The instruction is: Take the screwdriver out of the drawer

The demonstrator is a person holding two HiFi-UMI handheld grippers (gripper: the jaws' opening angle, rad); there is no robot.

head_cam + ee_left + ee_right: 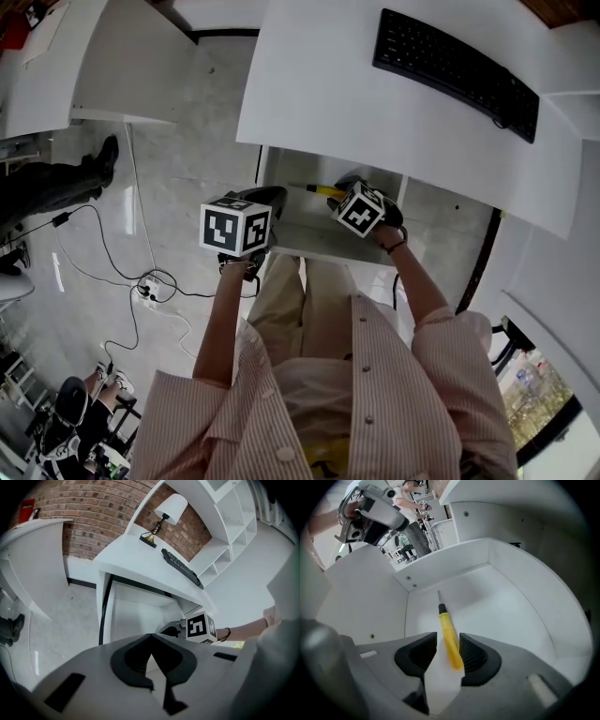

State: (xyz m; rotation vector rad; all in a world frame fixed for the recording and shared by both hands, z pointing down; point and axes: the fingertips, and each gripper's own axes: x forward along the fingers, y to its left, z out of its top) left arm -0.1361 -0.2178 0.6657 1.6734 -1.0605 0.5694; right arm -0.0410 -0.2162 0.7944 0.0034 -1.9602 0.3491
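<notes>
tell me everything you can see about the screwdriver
Slim screwdriver: yellow plastic-looking handle, black collar, thin metal shaft pointing toward a back corner of the open white drawer it is in. Its handle is between the open jaws of the right gripper, close against one pad, with a gap at the other.

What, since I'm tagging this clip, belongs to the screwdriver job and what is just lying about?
Job: screwdriver, drawer, right gripper with fingers either side of the handle.
Lying about: keyboard, lamp.
</notes>
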